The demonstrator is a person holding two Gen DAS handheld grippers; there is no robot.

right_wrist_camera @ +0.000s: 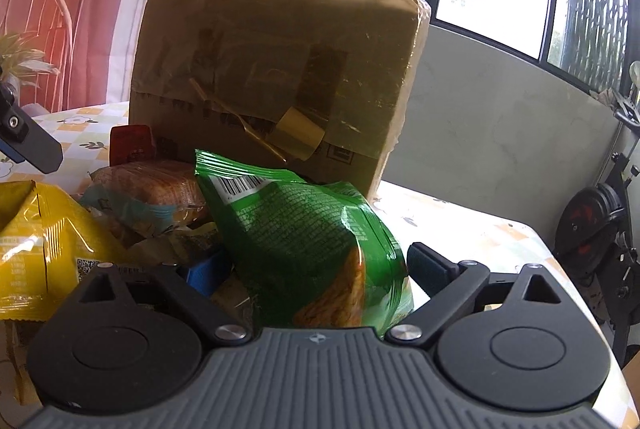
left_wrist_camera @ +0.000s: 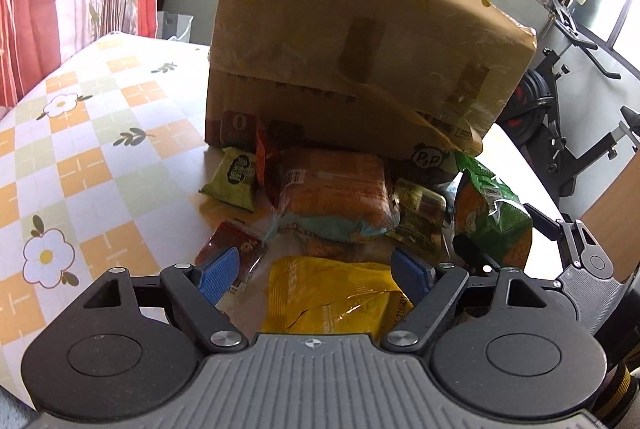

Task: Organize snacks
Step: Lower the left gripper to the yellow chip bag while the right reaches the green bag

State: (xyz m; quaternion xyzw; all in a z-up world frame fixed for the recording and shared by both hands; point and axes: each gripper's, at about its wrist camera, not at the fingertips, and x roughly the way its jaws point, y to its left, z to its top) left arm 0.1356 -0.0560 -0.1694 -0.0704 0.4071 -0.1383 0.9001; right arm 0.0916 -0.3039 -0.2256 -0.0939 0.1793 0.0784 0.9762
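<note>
Two grippers: both over a heap of snack packets at the foot of a taped cardboard box (left_wrist_camera: 360,41) on the flowered tablecloth (left_wrist_camera: 80,133).
Left gripper (left_wrist_camera: 316,269): jaws spread wide with nothing between them, hanging above the yellow bag (left_wrist_camera: 336,297); its blue pads (left_wrist_camera: 218,269) sit either side of that bag's upper end.
Right gripper (right_wrist_camera: 320,265): jaws parted around the green bag (right_wrist_camera: 312,241), which fills the gap; whether the pads actually press it I cannot tell.
Green bag: standing on end at the right of the heap, barcode near its top, just in front of the box.
Bread loaf (left_wrist_camera: 340,197): middle of the heap, in a clear wrapper, beyond the yellow bag.
Small green packet (left_wrist_camera: 236,181): left of the loaf, near the box's corner.
Dark red packet (left_wrist_camera: 232,253): flat on the cloth, partly under the left pad.
Exercise bike (left_wrist_camera: 560,133): off to the right, beyond the table edge.
</note>
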